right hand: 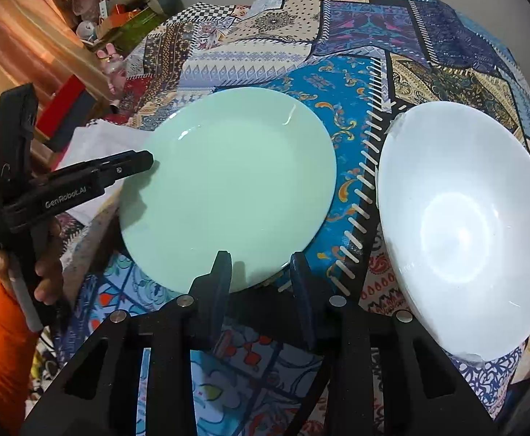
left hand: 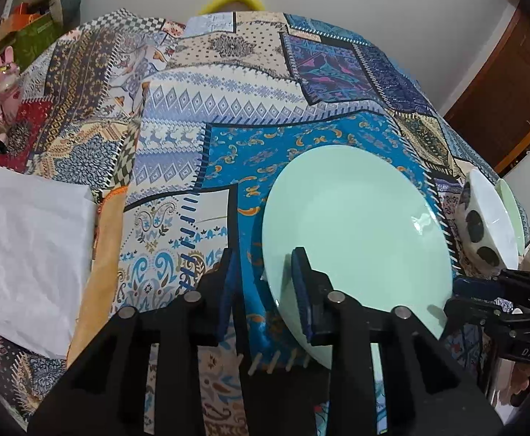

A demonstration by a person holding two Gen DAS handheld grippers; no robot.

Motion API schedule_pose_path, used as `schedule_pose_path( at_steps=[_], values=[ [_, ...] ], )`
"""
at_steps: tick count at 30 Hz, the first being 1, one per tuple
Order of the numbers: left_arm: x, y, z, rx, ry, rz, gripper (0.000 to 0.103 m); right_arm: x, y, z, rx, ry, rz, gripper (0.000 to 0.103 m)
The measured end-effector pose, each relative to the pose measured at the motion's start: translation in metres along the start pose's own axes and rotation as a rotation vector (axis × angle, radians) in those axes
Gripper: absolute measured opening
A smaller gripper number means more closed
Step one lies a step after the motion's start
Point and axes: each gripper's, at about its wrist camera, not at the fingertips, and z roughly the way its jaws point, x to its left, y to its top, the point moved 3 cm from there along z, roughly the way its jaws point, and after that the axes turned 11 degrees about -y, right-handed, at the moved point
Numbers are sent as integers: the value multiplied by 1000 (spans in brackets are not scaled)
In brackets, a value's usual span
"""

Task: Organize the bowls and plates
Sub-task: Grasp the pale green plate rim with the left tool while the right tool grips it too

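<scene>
Mint-green plate (right hand: 228,185): round, glossy, plain, shallow rim, lying flat on the blue patch of the patchwork cloth (left hand: 199,116) that covers the surface.

My left hand-held gripper (left hand: 265,290) straddles the plate's left rim at a narrow gap, one finger outside on the cloth, the other over the plate. I cannot tell if the pads press the rim.

My right hand-held gripper (right hand: 261,283) stands narrow at the plate's near edge, rim between its fingers. Contact is unclear there too.

White bowl (right hand: 464,225) just right of the plate, tilted. Dark spots show on its outside in the left wrist view. A second green rim (left hand: 512,214) peeks out behind it, mostly hidden.

Count: one full plate, one bowl, one partly hidden green dish, two grippers. White sheet (left hand: 25,254) at left, cut off.
</scene>
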Motion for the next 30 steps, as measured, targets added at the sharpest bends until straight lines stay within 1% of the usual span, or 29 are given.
schedule_pose_path(
  at_steps=[2,4,5,6,8,12,19,25,30],
  values=[
    [1,1,2,-1,-15,-4,30,-1,1,4,18,4,15,30],
    [-1,2,2,0,-29,6,22,-7,0,10,56,32,65,30],
    [-2,2,2,-1,-36,14,20,-8,1,10,58,36,77,29],
    [-4,2,3,-1,-40,21,16,-10,2,9,57,36,86,28],
    [-6,1,3,-3,-35,34,16,-11,4,11,53,25,96,25],
    [-9,-4,-3,-19,-15,64,16,-7,3,12,50,0,75,25],
    [-17,-33,-26,10,8,89,18,-2,-1,11,71,-3,24,26],
    [-25,-73,-50,35,-22,98,20,9,-12,7,91,-2,-53,26],
    [-31,-93,-62,61,-48,73,21,13,-22,3,100,-2,-100,26]
  ],
)
